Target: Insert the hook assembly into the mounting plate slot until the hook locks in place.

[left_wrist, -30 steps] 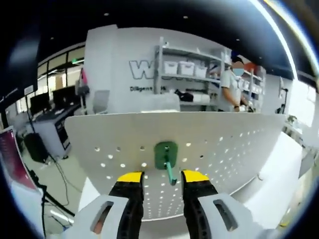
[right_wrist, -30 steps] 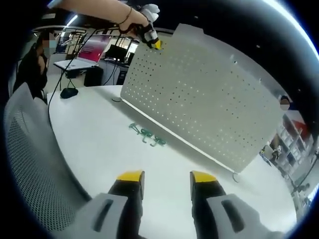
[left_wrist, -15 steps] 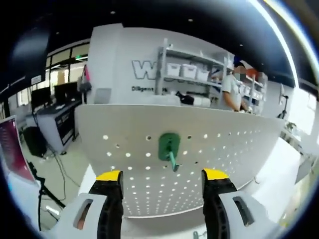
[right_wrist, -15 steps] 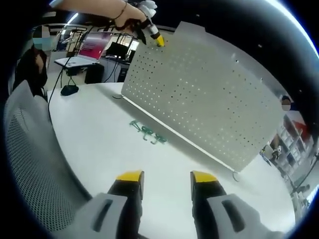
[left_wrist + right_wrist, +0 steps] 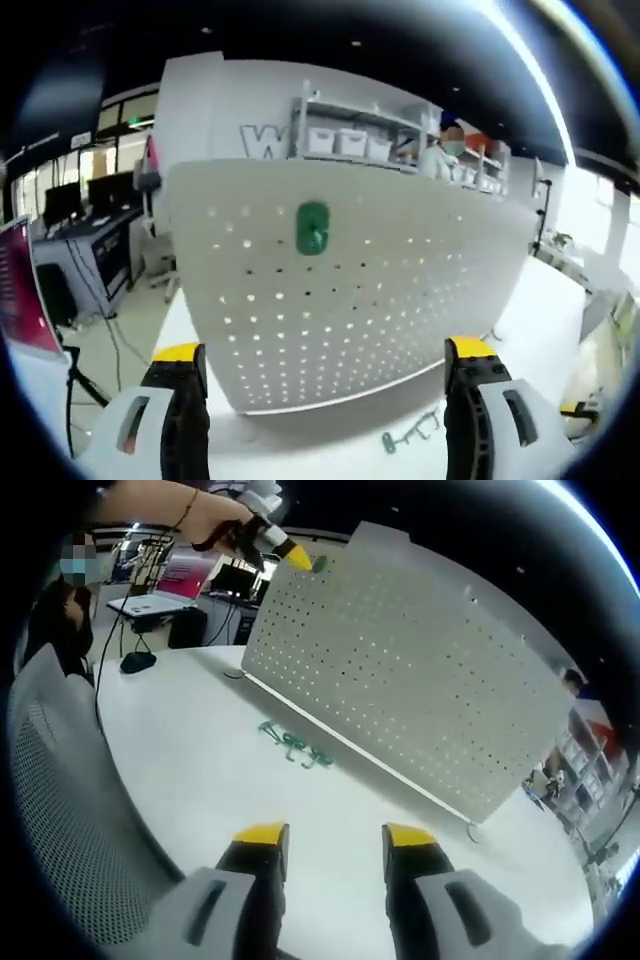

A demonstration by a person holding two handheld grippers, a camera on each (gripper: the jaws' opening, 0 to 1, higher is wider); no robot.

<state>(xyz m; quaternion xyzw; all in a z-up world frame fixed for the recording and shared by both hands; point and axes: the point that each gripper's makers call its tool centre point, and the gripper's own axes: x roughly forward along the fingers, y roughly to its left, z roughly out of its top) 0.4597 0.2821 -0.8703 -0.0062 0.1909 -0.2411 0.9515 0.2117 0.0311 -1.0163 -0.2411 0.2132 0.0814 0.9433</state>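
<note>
One green plastic hook (image 5: 313,228) sits high on the white perforated mounting plate (image 5: 380,300), beyond wide-apart left tongs (image 5: 327,362); right tongs (image 5: 336,836) gape over bare white counter (image 5: 200,770).

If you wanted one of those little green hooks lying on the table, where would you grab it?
Probably by the thin middle shaft of a green hook, coming straight down from above. They lie flat on the white table beside the pegboard, leaving only their upper sides free.
</note>
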